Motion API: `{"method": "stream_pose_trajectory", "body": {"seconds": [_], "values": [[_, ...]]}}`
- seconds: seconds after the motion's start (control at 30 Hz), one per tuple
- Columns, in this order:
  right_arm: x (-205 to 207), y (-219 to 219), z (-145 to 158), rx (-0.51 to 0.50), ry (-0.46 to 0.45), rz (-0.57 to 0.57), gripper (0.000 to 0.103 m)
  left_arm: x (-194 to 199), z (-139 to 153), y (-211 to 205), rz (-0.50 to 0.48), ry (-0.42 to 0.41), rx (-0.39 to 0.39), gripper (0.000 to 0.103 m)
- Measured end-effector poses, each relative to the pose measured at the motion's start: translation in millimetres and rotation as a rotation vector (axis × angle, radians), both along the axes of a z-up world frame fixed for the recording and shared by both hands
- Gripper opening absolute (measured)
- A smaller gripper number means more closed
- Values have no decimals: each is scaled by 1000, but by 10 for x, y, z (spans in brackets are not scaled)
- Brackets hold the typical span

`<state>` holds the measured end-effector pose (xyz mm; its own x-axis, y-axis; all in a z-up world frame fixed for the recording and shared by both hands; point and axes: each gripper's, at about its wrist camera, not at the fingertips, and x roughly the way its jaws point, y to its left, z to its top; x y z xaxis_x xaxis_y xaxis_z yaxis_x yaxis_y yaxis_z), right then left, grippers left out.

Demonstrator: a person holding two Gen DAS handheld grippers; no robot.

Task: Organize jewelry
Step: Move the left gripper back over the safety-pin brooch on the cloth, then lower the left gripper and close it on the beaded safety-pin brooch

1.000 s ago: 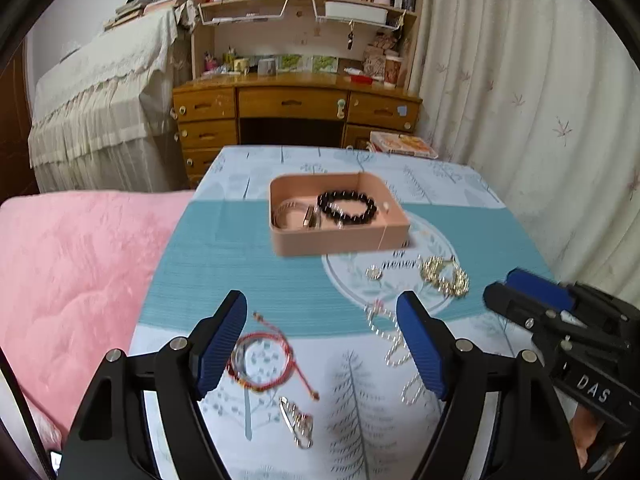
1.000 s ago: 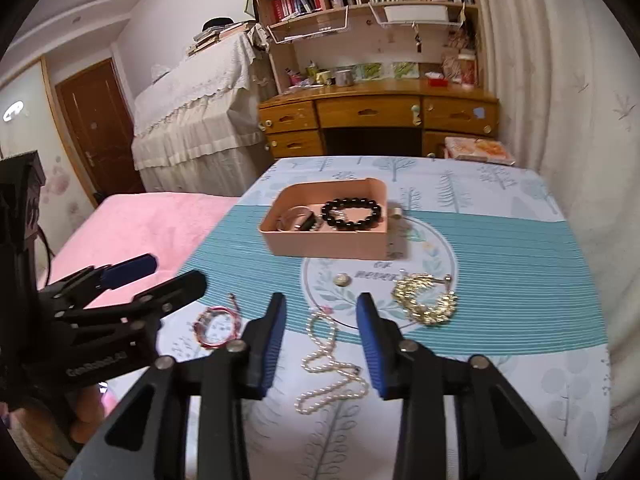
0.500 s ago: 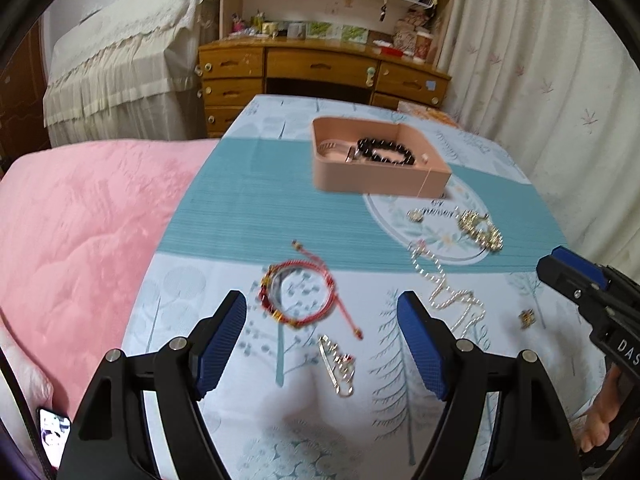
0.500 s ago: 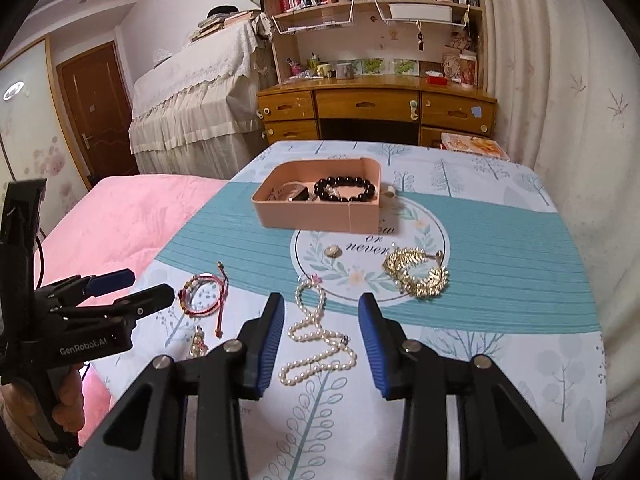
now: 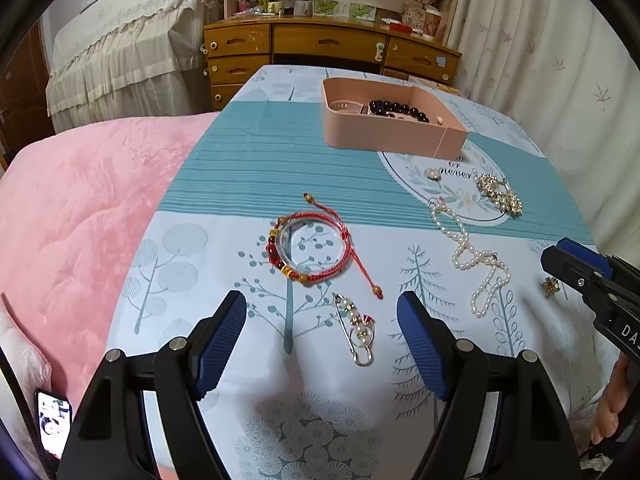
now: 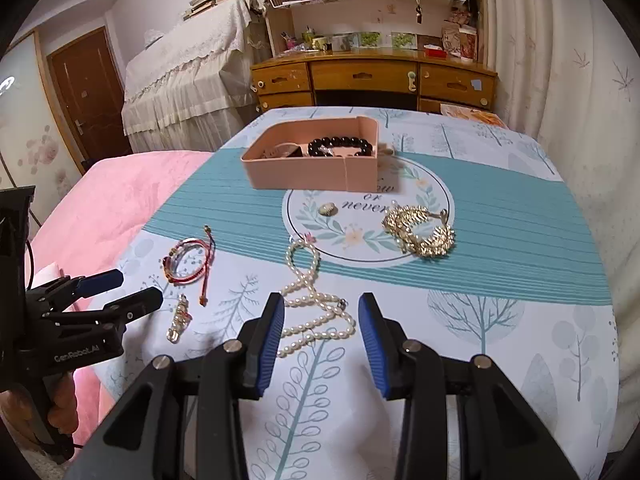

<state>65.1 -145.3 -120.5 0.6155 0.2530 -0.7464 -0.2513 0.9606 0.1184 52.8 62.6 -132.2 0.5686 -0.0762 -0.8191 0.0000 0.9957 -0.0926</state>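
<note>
A red cord bracelet (image 5: 310, 246) lies on the patterned cloth just ahead of my open left gripper (image 5: 320, 304). A beaded safety pin (image 5: 358, 330) rests between its fingers' line, untouched. The pearl necklace (image 6: 316, 300) lies under and ahead of my right gripper (image 6: 321, 308), whose jaws stand apart with nothing pressed. Farther on are a gold bracelet (image 6: 420, 230) and a small gold piece (image 6: 328, 209). The pink box (image 6: 304, 176) holds a black bead bracelet (image 6: 340, 146) and a silvery item. A small gold earring (image 5: 550, 286) lies near the right gripper's tips (image 5: 560, 256).
A pink blanket (image 5: 80, 220) borders the table's left edge, with a phone (image 5: 52, 420) at its lower corner. A wooden desk (image 6: 372, 76) and shelves stand beyond the table. Curtains (image 5: 540, 60) hang at the right. A hand (image 6: 60, 404) holds the left gripper (image 6: 138, 290).
Both grippers have sunk toward the table and tipped downward. The bracelet, pin and pearls now sit closer and larger in view. Neither jaw gap has changed.
</note>
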Motion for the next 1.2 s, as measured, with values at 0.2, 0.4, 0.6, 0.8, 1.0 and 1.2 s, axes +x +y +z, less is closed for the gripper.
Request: {"method": "stream_pose_trajectory", "body": {"seconds": [0.2, 0.4, 0.6, 0.8, 1.0, 1.2], "values": [[-18, 30, -93, -8, 29, 14, 39, -24, -54, -31, -5, 13, -3, 76], [-18, 33, -153, -7, 46, 18, 39, -31, -135, -51, -3, 36, -6, 76], [16, 45, -226, -9, 80, 21, 39, -48, -175, 9, 8, 39, -40, 76], [11, 43, -269, -10, 89, 22, 39, -55, -233, 73, 6, 53, -78, 76], [35, 6, -348, 0, 112, 20, 39, -50, -283, 96, 12, 69, -104, 76], [47, -19, -370, 12, 117, 21, 39, -19, -287, -15, -20, 75, -72, 60]]}}
